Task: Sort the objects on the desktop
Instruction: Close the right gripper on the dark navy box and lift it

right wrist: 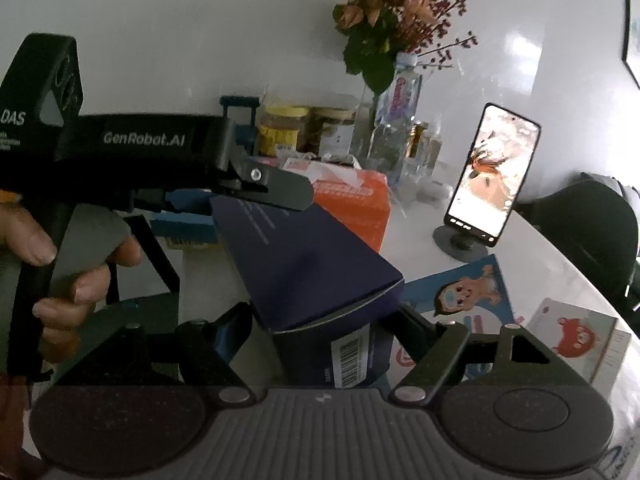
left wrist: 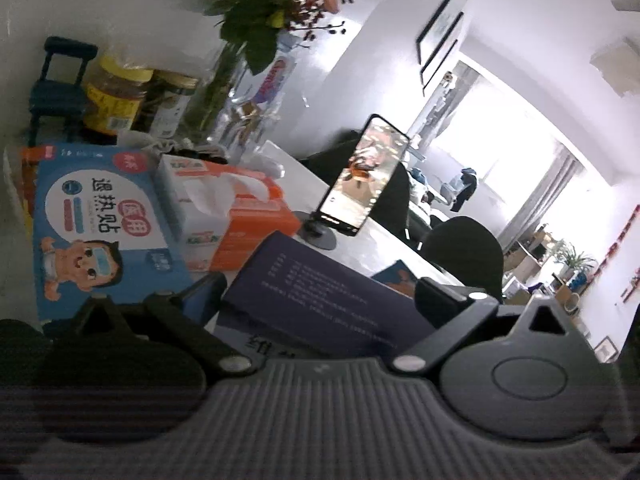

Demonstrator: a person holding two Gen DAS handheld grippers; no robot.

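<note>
The right gripper (right wrist: 320, 332) is clamping a dark navy box (right wrist: 308, 264) near its barcoded end, its fingers pressing on either side of the carton and holding it tilted above the white surface (right wrist: 540, 264). The left gripper (right wrist: 276, 190), seen from the right wrist camera with "GenRobot.AI" and "DAS" printed on its black body, is reaching in from the left, and its tip is lying against the far upper end of the same box; a hand (right wrist: 76, 276) is wrapping its handle. From the left wrist camera the left gripper (left wrist: 320, 292) is standing with its fingers wide apart on either side of the navy box (left wrist: 320, 300), whose face is carrying rows of small white print too fine to read; whether the fingers are actually pressing it cannot be told.

Behind the box, an orange and white tissue box (left wrist: 236, 212) is sitting beside a blue carton (left wrist: 100, 224) showing a cartoon baby and the Chinese words "退热贴" with "医用" in a red oval. A yellow-lidded jar (left wrist: 116, 92), a darker jar (left wrist: 168, 100) and a vase of flowers (left wrist: 272, 12) are standing at the back. A phone (left wrist: 360, 172) is glowing on its round stand. In the right wrist view, a second blue cartoon-baby carton (right wrist: 468, 292) and a white box with a red cartoon figure (right wrist: 576, 340) are lying on the surface near the right gripper.
</note>
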